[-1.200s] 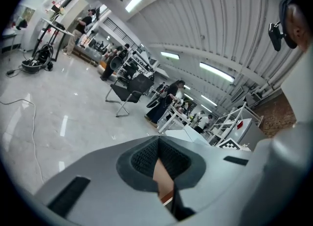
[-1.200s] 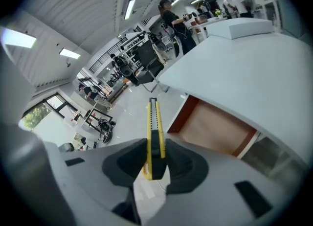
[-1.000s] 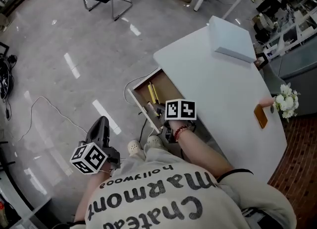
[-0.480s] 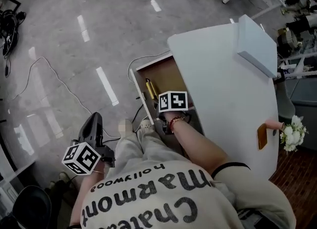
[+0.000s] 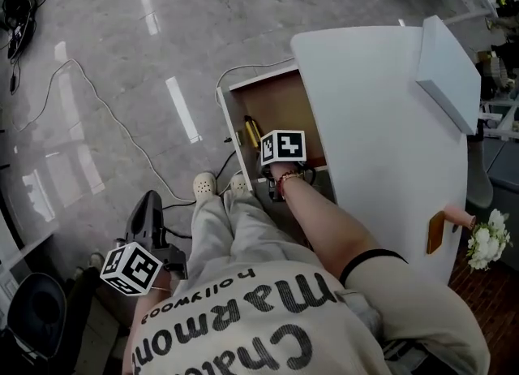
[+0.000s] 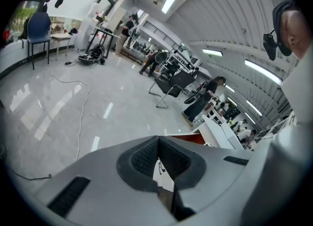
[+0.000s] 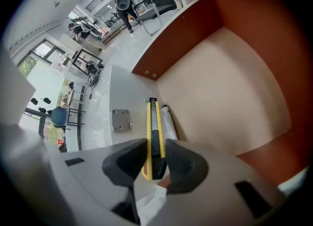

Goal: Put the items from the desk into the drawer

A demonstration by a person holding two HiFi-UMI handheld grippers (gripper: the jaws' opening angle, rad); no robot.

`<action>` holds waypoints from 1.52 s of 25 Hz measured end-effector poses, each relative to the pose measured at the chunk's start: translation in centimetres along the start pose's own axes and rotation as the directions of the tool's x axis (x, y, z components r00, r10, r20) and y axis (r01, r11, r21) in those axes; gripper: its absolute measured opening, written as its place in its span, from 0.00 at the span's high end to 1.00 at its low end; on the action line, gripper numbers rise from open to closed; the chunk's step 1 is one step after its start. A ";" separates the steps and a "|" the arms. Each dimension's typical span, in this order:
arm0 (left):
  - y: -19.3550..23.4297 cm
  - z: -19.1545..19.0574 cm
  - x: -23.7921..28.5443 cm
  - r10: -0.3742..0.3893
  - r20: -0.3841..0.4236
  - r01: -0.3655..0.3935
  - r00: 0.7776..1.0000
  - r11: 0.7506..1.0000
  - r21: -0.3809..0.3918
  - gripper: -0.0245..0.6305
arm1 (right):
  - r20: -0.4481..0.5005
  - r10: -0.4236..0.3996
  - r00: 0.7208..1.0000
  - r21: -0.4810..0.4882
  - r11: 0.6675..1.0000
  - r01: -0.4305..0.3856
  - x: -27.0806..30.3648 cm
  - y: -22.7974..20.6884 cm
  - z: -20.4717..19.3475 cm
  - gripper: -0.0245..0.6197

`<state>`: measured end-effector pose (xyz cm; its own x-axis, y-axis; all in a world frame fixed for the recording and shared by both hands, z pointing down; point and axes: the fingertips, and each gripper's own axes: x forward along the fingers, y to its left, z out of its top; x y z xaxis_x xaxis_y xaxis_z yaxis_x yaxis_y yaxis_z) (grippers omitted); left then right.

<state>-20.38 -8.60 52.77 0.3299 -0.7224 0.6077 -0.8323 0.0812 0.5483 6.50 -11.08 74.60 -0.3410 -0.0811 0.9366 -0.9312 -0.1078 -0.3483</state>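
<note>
The wooden drawer [image 5: 280, 105] stands pulled out from the white desk [image 5: 381, 130]. My right gripper [image 7: 155, 159] reaches steeply down into it, shut on a yellow and black utility knife [image 7: 155, 137]. The knife's tip points toward the drawer's wall [image 7: 171, 49]. A white pen [image 7: 169, 124] lies on the drawer floor right beside the knife. In the head view the knife [image 5: 252, 131] shows just ahead of the right gripper's marker cube [image 5: 283, 146]. My left gripper [image 5: 146, 213] hangs at the person's left side over the floor, shut, with nothing between its pads [image 6: 146, 157].
A flat white box [image 5: 448, 73] lies at the desk's far end. An orange object [image 5: 435, 231] and white flowers [image 5: 486, 239] sit by the desk's right edge. A cable [image 5: 105, 114] runs across the grey floor. The person's shoes [image 5: 203, 183] stand below the drawer front.
My right gripper has sunk deeper into the drawer with the knife still in it. The left gripper has dropped lower at the person's side. The head view has swung toward the drawer.
</note>
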 end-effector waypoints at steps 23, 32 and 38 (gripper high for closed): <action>3.0 -1.7 -0.2 0.169 0.025 -0.168 0.985 0.985 -0.049 0.96 | -0.130 -0.106 0.986 -0.005 0.994 0.106 7.3 -4.2 0.3 0.77; 2.1 -3.3 -0.8 0.191 0.004 -0.190 0.982 0.980 -0.052 0.96 | -0.174 -0.144 0.974 0.020 0.989 0.149 8.0 -5.1 -0.2 0.75; 2.6 -4.3 -1.6 0.200 -0.026 -0.201 0.979 0.977 -0.064 0.96 | -0.187 -0.170 0.967 -0.011 0.985 0.171 8.2 -5.0 -0.6 0.75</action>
<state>-21.14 -4.27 55.76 0.1681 -0.6735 0.7198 -0.8512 0.2691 0.4505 8.34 -10.64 84.01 -0.1954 0.1253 0.9727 -0.9772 -0.1089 -0.1823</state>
